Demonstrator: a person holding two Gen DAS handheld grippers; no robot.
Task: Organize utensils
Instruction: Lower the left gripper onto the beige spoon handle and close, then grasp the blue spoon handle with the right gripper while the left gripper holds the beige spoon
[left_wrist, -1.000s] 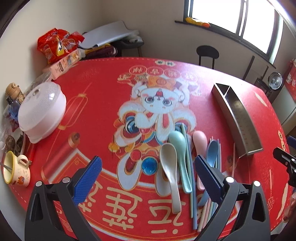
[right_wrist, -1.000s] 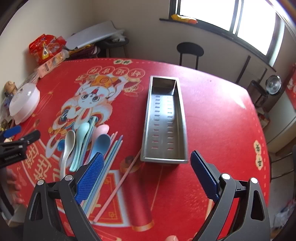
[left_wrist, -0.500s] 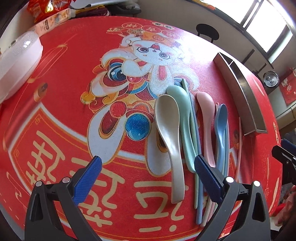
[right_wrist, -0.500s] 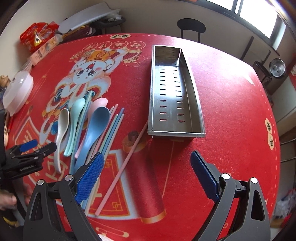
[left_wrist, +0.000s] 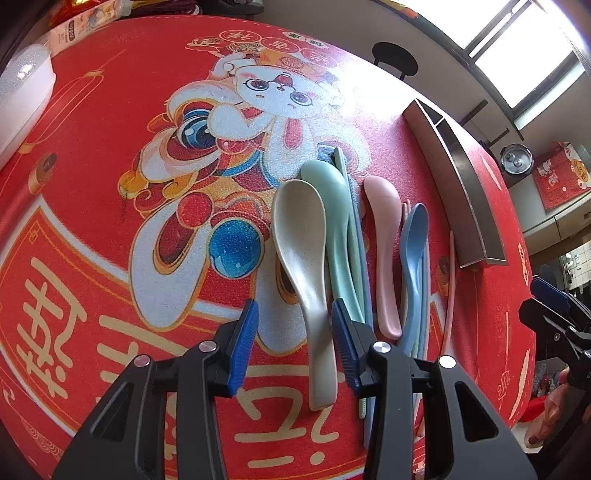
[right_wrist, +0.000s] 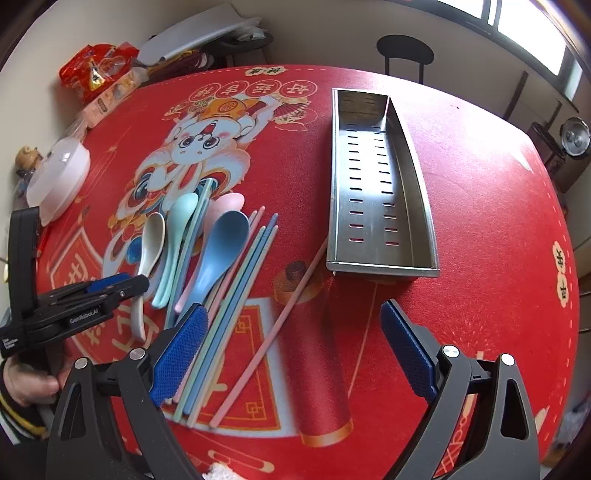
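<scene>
Four plastic spoons lie side by side on the red tablecloth: beige (left_wrist: 299, 236), green (left_wrist: 332, 206), pink (left_wrist: 384, 229) and blue (left_wrist: 413, 251), with several pastel chopsticks (right_wrist: 240, 291) among them. My left gripper (left_wrist: 293, 325) straddles the beige spoon's handle and its jaws are closing. The right pad is at the handle, while a gap remains at the left pad. My right gripper (right_wrist: 293, 314) hangs open over bare cloth, between the chopsticks and the slotted steel tray (right_wrist: 382, 268). One pink chopstick (right_wrist: 284, 321) lies apart, below it.
A white lidded dish (right_wrist: 59, 173) and snack packets (right_wrist: 96, 74) sit at the table's far left. A black stool (right_wrist: 404, 51) stands beyond the far edge. A person's hand (right_wrist: 26, 380) holds the left gripper's handle at the left.
Both grippers came down closer to the table. The left gripper's jaws, wide before, have narrowed around the beige spoon's handle. The right gripper's jaws stay wide.
</scene>
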